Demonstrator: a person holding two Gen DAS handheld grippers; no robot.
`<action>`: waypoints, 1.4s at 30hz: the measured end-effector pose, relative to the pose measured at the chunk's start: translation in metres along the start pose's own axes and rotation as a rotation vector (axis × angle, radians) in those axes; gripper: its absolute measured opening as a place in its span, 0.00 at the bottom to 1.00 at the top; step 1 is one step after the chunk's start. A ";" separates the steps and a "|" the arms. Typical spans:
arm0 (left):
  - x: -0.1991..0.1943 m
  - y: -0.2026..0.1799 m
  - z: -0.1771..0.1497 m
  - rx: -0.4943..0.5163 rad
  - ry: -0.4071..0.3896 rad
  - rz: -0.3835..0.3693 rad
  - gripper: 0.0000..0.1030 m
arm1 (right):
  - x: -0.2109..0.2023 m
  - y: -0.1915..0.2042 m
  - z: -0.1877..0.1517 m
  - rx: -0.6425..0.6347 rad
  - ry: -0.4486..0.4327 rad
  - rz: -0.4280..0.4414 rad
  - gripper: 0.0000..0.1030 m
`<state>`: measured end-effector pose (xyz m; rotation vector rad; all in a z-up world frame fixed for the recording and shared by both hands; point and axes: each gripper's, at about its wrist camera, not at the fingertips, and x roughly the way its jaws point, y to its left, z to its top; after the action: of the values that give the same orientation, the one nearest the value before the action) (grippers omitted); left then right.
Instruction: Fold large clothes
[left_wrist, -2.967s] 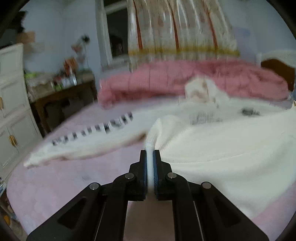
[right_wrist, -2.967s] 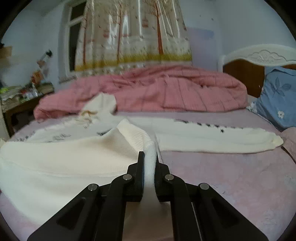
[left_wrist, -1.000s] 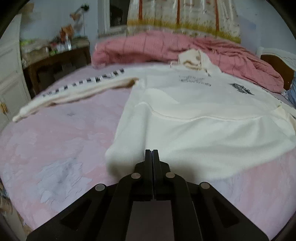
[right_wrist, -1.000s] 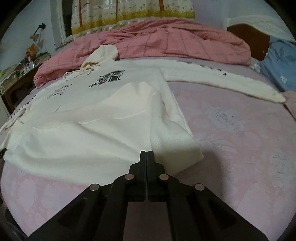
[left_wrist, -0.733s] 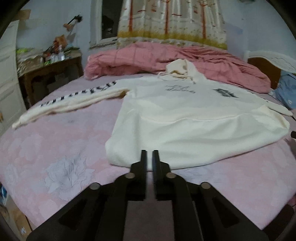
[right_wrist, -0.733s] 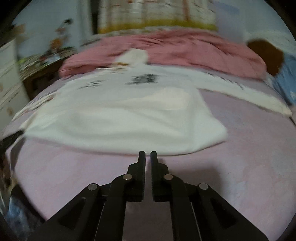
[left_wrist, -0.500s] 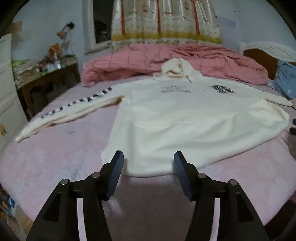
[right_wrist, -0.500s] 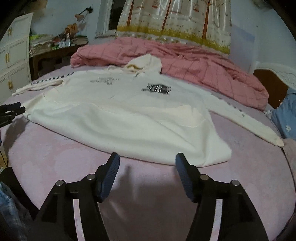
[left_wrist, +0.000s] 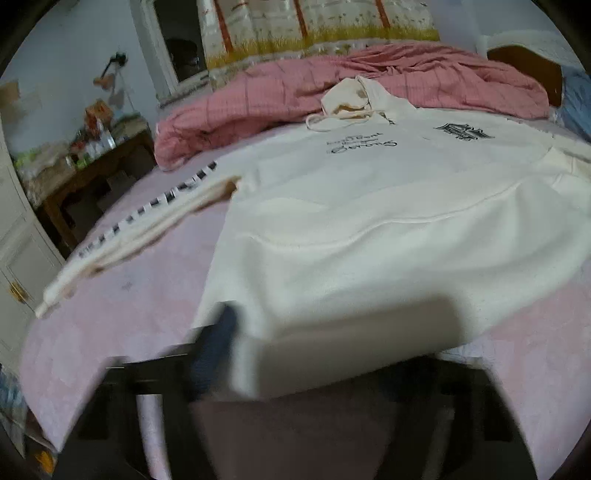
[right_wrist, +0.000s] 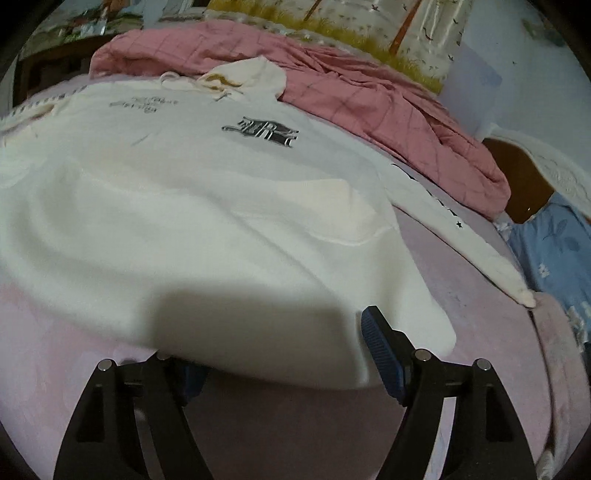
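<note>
Lying flat and face up on the pink-sheeted bed (left_wrist: 110, 332), a cream hoodie (left_wrist: 369, 221) spreads with both sleeves out to the sides, its hood (left_wrist: 354, 96) resting against a crumpled pink quilt (left_wrist: 258, 103) at the far edge; the left sleeve (left_wrist: 147, 225) carries a black-and-white checked strip, the right sleeve (right_wrist: 461, 236) small black marks, and the chest shows a black emblem (right_wrist: 262, 133) and a line of script (left_wrist: 360, 146); the left gripper (left_wrist: 321, 350), badly blurred, sits at the hem's left corner with the hem lying between its jaws, which are closing, though whether the pads press the cloth cannot be told; the right gripper (right_wrist: 280, 354) stands at the hem's right corner, its jaws wide apart and closing, the hem between them, the right blue pad (right_wrist: 380, 350) clear in view just beside the cloth and the left one partly hidden under it; a blue flowered pillow (right_wrist: 561, 251) lies by the headboard (right_wrist: 517, 184); a cluttered wooden side table (left_wrist: 92, 173) and a white cabinet (left_wrist: 14, 251) stand left of the bed, a patterned curtain (left_wrist: 314, 26) behind.
</note>
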<state>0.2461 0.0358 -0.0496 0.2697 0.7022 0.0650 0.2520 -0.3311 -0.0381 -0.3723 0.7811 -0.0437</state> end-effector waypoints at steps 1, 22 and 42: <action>0.002 -0.002 -0.001 0.014 0.000 0.039 0.08 | 0.003 -0.001 0.000 0.006 0.000 0.021 0.51; -0.076 0.034 -0.061 -0.138 -0.158 0.004 0.06 | -0.105 0.006 -0.084 0.097 -0.183 0.052 0.05; 0.008 0.045 0.095 -0.158 -0.041 0.078 0.06 | -0.017 -0.035 0.085 0.178 -0.166 0.042 0.05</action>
<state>0.3146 0.0595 0.0267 0.1469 0.6424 0.1878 0.3024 -0.3340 0.0408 -0.1872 0.6155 -0.0418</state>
